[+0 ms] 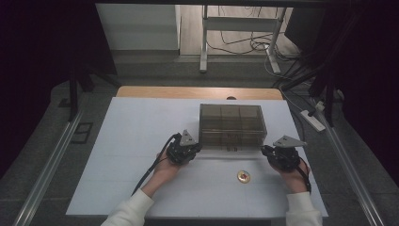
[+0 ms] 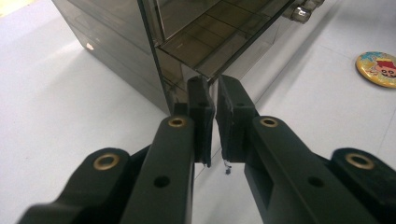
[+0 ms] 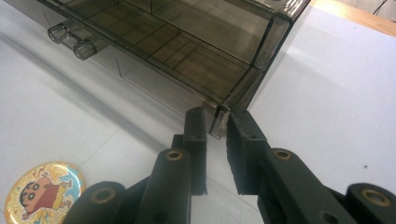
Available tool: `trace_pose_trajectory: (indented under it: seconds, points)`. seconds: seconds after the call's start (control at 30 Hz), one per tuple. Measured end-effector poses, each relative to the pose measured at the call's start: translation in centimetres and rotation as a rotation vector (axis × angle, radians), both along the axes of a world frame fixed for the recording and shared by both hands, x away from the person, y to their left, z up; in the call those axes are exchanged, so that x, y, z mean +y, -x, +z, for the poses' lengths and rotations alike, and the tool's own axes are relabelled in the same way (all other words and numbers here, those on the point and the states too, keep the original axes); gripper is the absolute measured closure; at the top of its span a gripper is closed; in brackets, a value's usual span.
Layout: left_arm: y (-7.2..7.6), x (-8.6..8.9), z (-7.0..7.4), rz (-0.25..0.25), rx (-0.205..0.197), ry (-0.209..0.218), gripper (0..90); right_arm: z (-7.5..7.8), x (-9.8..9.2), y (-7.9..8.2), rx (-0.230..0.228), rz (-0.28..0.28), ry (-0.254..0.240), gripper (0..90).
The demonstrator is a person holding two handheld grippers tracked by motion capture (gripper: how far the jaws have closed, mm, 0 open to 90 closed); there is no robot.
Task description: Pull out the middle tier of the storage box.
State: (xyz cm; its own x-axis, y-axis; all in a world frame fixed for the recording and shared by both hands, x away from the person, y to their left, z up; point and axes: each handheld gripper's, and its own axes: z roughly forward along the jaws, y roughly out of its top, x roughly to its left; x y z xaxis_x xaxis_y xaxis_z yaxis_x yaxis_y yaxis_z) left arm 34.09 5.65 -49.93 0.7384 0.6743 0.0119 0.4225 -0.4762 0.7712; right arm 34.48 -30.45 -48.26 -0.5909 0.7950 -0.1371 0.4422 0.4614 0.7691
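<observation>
Box: a smoky, see-through plastic drawer box is sitting mid-worktop, its inside split into square compartments.
Left gripper: jaws are clenching the box's near left corner edge.
Right gripper: jaws are pinching its near right corner.
Nearby: a round, glossy cartoon badge is lying just in front, apart from both.

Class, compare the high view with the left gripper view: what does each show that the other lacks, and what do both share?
High view alone: the person's hands, the right gripper, wooden table edge and floor cables.
Left gripper view alone: the left gripper jaws close up, nearly shut at the smoky transparent plastic drawer box's front corner.
Shared: box, round cartoon badge and white table sheet.
</observation>
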Motion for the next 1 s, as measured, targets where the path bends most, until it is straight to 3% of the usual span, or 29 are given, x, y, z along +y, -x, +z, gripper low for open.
trace_pose_trajectory:
  seconds: [1.0]
  points:
    - [0.51, -0.16, 0.03, -0.013, -0.005, -0.012, 83.3, -0.07, -0.07, 0.57, 0.001, -0.003, 0.006, 78.0]
